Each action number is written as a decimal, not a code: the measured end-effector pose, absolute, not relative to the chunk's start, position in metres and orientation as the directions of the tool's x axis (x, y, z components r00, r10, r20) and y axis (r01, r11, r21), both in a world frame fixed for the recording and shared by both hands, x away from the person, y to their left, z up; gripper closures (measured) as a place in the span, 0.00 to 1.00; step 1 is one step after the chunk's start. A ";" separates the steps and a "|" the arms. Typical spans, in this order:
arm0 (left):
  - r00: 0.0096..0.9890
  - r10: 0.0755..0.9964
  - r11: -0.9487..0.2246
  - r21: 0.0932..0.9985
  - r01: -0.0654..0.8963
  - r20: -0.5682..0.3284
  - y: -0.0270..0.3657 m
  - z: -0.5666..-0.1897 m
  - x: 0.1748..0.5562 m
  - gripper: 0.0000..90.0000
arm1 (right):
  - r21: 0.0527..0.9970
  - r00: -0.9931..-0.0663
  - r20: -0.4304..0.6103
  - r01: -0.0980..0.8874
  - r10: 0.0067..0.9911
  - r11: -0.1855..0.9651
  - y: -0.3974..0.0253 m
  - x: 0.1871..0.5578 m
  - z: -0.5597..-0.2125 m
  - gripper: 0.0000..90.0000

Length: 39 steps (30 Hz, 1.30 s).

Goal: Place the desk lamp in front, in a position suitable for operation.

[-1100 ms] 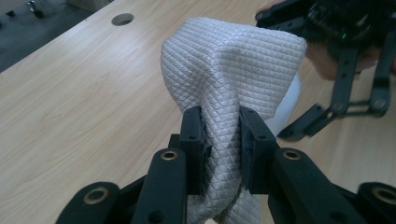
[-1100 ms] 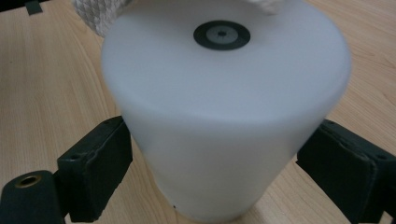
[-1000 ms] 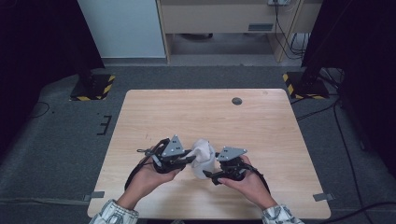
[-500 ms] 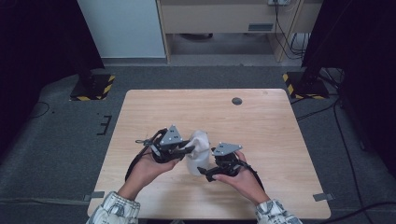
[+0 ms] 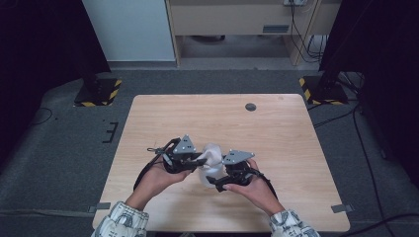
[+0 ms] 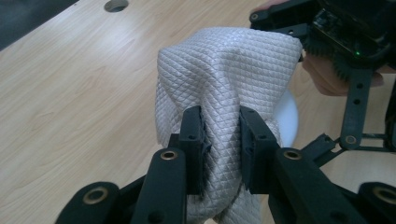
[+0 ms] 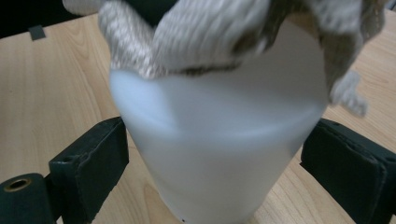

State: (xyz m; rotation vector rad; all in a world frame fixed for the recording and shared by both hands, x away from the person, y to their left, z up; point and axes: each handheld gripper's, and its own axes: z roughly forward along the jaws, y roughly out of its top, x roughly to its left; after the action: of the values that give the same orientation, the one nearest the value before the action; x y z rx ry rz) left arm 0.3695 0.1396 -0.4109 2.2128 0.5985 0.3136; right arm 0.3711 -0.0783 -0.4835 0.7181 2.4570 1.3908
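Note:
A white plastic cup (image 7: 219,149) sits between the jaws of my right gripper (image 7: 224,158), which is shut on its sides. A pale grey quilted cloth (image 6: 224,93) is bunched over the cup's upper end (image 7: 201,32). My left gripper (image 6: 219,144) is shut on a fold of that cloth, and a bit of the white cup (image 6: 287,116) shows behind it. In the high view the left gripper (image 5: 190,158) and right gripper (image 5: 225,175) meet at the cloth (image 5: 212,155) over the near middle of the table (image 5: 276,133).
A round dark hole (image 5: 250,106) lies in the tabletop near the far edge; the same hole (image 6: 116,4) appears in the left gripper view. Black stands with yellow-striped bases (image 5: 96,94) flank the table's far corners.
Both grippers have stayed close together with the cloth and cup; the left hand has shifted slightly forward and the cloth's bunch has turned a little between them.

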 end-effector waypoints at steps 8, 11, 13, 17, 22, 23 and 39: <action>0.861 0.508 -0.552 0.769 0.321 0.006 0.140 -0.412 0.368 0.81 | 0.858 -0.859 0.035 0.287 0.510 0.425 -0.072 0.375 -0.487 0.08; 0.864 0.503 -0.552 0.772 0.317 0.005 0.140 -0.413 0.367 0.81 | 0.860 -0.857 0.040 0.291 0.514 0.418 -0.068 0.377 -0.488 0.08; 0.864 0.504 -0.551 0.773 0.316 0.005 0.141 -0.413 0.366 0.81 | 0.860 -0.856 0.043 0.295 0.516 0.417 -0.065 0.378 -0.487 0.08; 0.863 0.505 -0.551 0.773 0.316 0.008 0.141 -0.413 0.366 0.81 | 0.856 -0.858 0.039 0.294 0.513 0.426 -0.063 0.379 -0.486 0.08; 0.863 0.505 -0.545 0.777 0.315 0.005 0.141 -0.413 0.363 0.81 | 0.850 -0.857 0.027 0.290 0.514 0.439 -0.059 0.380 -0.486 0.09; 0.864 0.504 -0.546 0.777 0.314 0.005 0.140 -0.413 0.363 0.81 | 0.847 -0.860 0.024 0.288 0.509 0.447 -0.059 0.380 -0.485 0.09; 0.899 0.438 -0.575 0.775 0.262 0.021 0.105 -0.412 0.351 0.80 | 0.834 -0.868 0.017 0.286 0.497 0.472 -0.094 0.357 -0.482 0.10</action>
State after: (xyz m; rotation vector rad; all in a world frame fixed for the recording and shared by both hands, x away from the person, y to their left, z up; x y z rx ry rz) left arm 0.3514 0.1053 -0.4122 2.2122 0.4984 0.2656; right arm 0.3572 -0.0944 -0.4822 0.6751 2.4924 1.3463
